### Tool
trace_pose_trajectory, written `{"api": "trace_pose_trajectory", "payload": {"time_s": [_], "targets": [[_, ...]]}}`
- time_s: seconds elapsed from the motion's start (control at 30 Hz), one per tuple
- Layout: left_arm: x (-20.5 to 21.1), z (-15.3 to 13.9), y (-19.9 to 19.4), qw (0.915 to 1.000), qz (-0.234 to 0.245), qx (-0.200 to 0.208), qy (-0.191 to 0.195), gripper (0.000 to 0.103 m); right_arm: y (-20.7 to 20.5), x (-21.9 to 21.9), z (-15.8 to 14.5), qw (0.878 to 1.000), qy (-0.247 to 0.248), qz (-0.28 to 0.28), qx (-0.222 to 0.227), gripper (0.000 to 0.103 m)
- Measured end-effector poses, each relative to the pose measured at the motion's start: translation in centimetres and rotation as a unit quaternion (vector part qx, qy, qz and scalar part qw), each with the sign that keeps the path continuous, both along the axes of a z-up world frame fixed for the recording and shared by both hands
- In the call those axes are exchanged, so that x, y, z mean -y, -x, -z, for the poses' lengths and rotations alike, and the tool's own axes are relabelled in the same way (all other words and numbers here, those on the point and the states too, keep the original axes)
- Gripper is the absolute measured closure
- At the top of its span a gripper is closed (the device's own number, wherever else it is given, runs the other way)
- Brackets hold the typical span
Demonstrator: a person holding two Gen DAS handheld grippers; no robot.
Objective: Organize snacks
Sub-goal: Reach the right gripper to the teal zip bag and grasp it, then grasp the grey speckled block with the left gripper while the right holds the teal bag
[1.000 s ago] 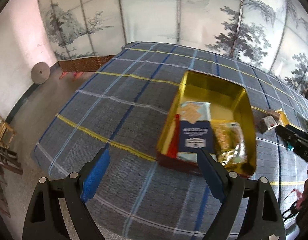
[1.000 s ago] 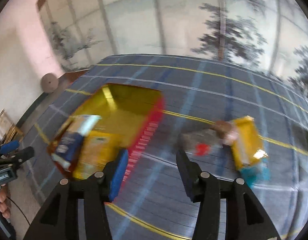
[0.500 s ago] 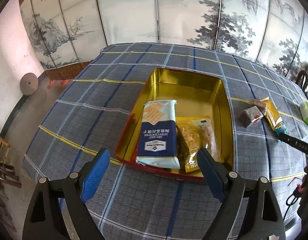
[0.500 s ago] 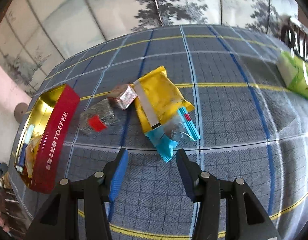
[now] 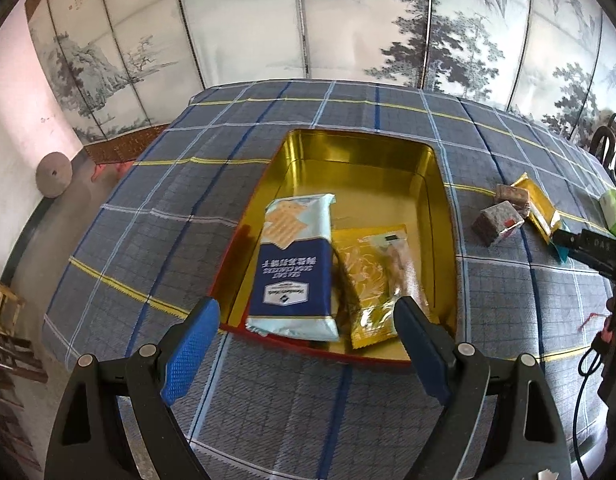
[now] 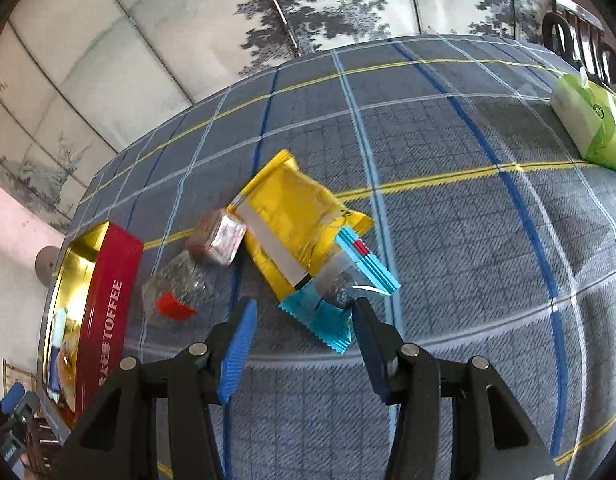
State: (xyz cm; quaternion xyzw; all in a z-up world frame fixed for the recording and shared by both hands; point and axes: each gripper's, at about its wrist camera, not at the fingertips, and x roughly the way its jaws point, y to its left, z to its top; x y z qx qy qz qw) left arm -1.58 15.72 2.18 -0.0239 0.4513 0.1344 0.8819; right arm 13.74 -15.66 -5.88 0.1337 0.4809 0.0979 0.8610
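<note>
Worktop (image 5: 235, 184) under blue-grey plaid cloth. On it: open red toffee tin (image 6: 111, 296), 2 foil-wrapped cubes (image 6: 217, 236), yellow packet (image 6: 295, 224), teal packet (image 6: 332, 308), green tissue pack (image 6: 592, 120).

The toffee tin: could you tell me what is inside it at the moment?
The toffee tin holds a blue cracker pack and a gold packet; whatever lies beneath them is covered.

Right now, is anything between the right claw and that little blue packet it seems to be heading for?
Nothing visible. The right gripper stands open just short of the blue packet, only bare tablecloth between them. The yellow packet overlaps the packet's far end.
</note>
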Motion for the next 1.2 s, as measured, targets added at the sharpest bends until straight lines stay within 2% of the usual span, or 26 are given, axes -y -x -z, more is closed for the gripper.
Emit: {"api": "trace_pose_trajectory", "payload": {"time_s": [0.2, 0.37, 0.53, 0.6, 0.67, 0.87, 1.03, 1.2], "targets": [[1.2, 0.0, -0.9, 0.9999, 0.011, 0.000, 0.000, 0.017, -1.3, 0.8, -0.1, 1.000, 0.011, 0.013, 0.006, 0.052], [3.0, -0.3, -2.2, 0.9994, 0.033, 0.005, -0.005, 0.017, -1.9, 0.7, 0.0, 0.999, 0.041, -0.005, 0.016, 0.052], [5.1, -0.4, -3.3, 0.9975, 0.064, 0.025, -0.014, 0.017, -1.6, 0.6, 0.3, 0.995, 0.072, -0.042, 0.049, 0.052], [5.9, -0.4, -3.8, 0.9963, 0.079, 0.031, -0.013, 0.017, -1.4, 0.7, 0.5, 0.994, 0.079, -0.056, 0.059, 0.057], [6.9, -0.2, -4.3, 0.9949, 0.094, 0.031, -0.017, 0.017, -1.3, 0.9, 0.7, 0.992, 0.087, -0.067, 0.065, 0.068], [10.0, 0.0, -5.9, 0.9860, 0.158, 0.043, -0.032, 0.017, -1.3, 1.5, 1.0, 0.989, 0.087, -0.084, 0.082, 0.073], [11.6, 0.7, -7.9, 0.9812, 0.189, 0.033, -0.020, 0.017, -0.8, 2.5, 1.0, 0.986, 0.106, -0.080, 0.101, 0.074], [12.9, 1.7, -9.7, 0.9733, 0.228, 0.011, -0.017, 0.017, -0.8, 5.0, 1.1, 0.986, 0.119, -0.061, 0.098, 0.074]]}}
